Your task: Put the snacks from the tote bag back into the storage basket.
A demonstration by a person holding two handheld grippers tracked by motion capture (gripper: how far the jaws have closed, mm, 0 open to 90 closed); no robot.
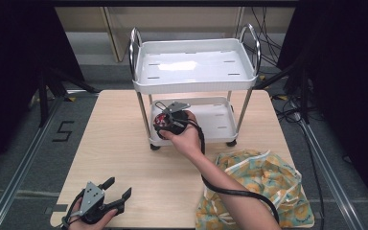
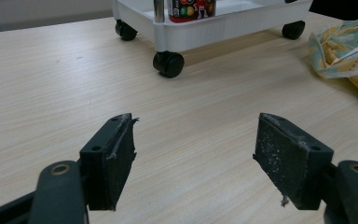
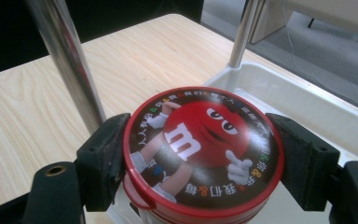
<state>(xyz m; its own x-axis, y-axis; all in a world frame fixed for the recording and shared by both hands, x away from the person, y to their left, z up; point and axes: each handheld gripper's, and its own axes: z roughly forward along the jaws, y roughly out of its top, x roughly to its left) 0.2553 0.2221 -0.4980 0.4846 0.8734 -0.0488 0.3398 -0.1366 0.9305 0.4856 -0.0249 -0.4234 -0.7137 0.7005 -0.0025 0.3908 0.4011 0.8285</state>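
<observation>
Two black jaws of the right tool (image 3: 200,154) clamp a round red candy tin (image 3: 204,156) by its sides; lid shows a red cartoon candy figure with white "m", ringed by coloured characters. Tin sits at the lower shelf of the white cart (image 1: 194,67) on the counter (image 1: 120,158). Left tool (image 2: 198,158) gapes wide, holding nothing, over the counter's near edge.

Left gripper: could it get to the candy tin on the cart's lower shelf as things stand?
Probably yes. The left gripper is open with bare table ahead, but the right gripper already clamps the candy tin, leaving little room beside the cart post.
</observation>
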